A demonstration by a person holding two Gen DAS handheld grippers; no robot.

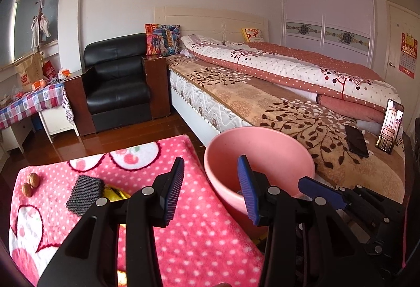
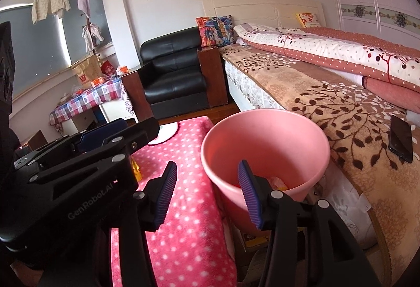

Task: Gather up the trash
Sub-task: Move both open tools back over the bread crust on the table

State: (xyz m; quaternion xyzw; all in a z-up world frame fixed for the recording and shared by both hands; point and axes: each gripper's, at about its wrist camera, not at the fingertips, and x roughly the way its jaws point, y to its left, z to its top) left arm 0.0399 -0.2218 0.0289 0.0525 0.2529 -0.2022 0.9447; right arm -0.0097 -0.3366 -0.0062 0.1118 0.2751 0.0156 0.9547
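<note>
The bed (image 1: 302,103) fills the right of the room, and a pink dotted blanket (image 1: 183,221) covers the low surface in front of both grippers. Between blanket and bed stands the pink bin (image 2: 265,134), with something pale and red already at its bottom. On the blanket's left part lie the remaining bits: a dark ribbed block (image 1: 84,193), a yellow wrapper (image 1: 115,193) partly under it, and two walnuts (image 1: 31,183) further left. The left gripper (image 1: 211,188) is spread wide and empty; so is the right gripper (image 2: 207,195), which straddles the bin's near rim. The block lies left of and just beyond the left fingers, its long axis running toward the camera, so the left gripper is much the nearer and would have to swing left.
</note>
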